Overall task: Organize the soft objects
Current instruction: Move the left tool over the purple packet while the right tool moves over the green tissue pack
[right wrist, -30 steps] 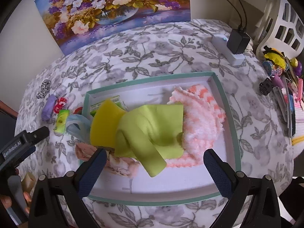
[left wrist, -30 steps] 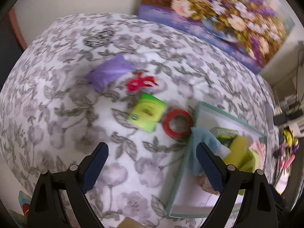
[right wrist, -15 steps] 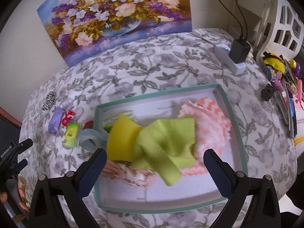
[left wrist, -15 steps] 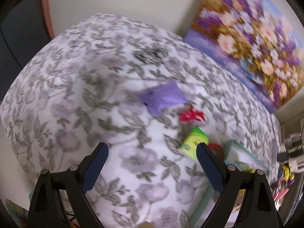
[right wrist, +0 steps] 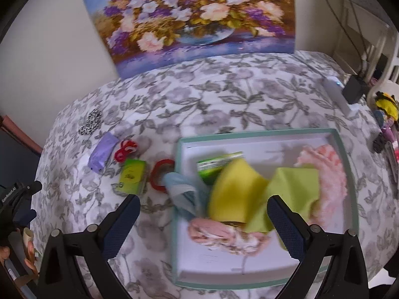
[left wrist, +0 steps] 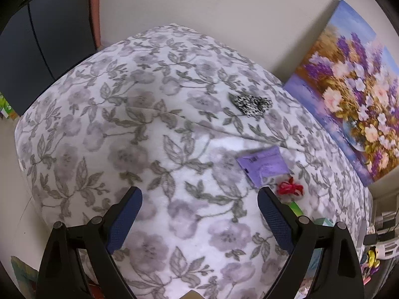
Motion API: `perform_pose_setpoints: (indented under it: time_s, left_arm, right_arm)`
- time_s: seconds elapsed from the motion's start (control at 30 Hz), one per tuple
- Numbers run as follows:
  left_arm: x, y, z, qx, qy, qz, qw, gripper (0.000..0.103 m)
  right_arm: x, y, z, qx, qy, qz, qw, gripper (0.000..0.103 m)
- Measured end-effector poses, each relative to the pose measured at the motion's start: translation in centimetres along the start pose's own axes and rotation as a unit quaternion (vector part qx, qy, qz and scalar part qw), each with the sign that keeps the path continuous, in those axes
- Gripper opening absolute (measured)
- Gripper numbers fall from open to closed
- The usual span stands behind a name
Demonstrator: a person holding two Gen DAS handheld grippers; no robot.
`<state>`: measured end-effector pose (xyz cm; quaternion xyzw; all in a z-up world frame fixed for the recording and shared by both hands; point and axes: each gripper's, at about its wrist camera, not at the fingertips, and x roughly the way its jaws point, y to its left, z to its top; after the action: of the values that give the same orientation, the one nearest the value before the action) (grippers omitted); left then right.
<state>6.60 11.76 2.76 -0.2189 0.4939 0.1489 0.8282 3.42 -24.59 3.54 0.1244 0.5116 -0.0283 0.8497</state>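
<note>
A white box with a teal rim (right wrist: 264, 132) holds a yellow cloth (right wrist: 234, 194), a lime cloth (right wrist: 294, 191), a pink knitted piece (right wrist: 329, 164), a pink floral cloth (right wrist: 224, 234) and a green packet (right wrist: 217, 164); a light blue cloth (right wrist: 182, 194) hangs over its left wall. My right gripper (right wrist: 203, 208) is open above the box's near left part. My left gripper (left wrist: 199, 199) is open over bare floral tablecloth. Ahead of it lie a purple packet (left wrist: 264, 164), a red ribbon bow (left wrist: 290, 189) and a black-and-white scrunchie (left wrist: 250, 102).
Left of the box sit a red tape ring (right wrist: 160, 174), a lime green box (right wrist: 132, 177), the purple packet (right wrist: 102, 153) and the bow (right wrist: 126, 149). A flower painting (right wrist: 194, 17) leans on the wall. A charger (right wrist: 352, 92) and small clutter (right wrist: 385, 104) are at the right edge.
The left gripper swung left and up, away from the box toward the table's left end. The right gripper shifted left, so the box now sits more to the right in its view.
</note>
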Motion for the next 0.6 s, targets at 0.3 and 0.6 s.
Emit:
perform_pose_setpoints:
  time_s: [0.3, 0.6]
  left_arm:
    - [0.6, -0.2, 0.2, 0.005, 0.005, -0.011, 0.9999, 0.094]
    - [2.0, -3.1, -0.4, 0.038, 0.021, -0.043, 0.9981, 0.094]
  right_arm:
    - [0.3, 3.3, 0.2, -0.031, -0.017, 0.007, 0.999, 0.103]
    - [1.1, 5.0, 0.5, -0.058, -0.022, 0.003, 0.998, 0.102]
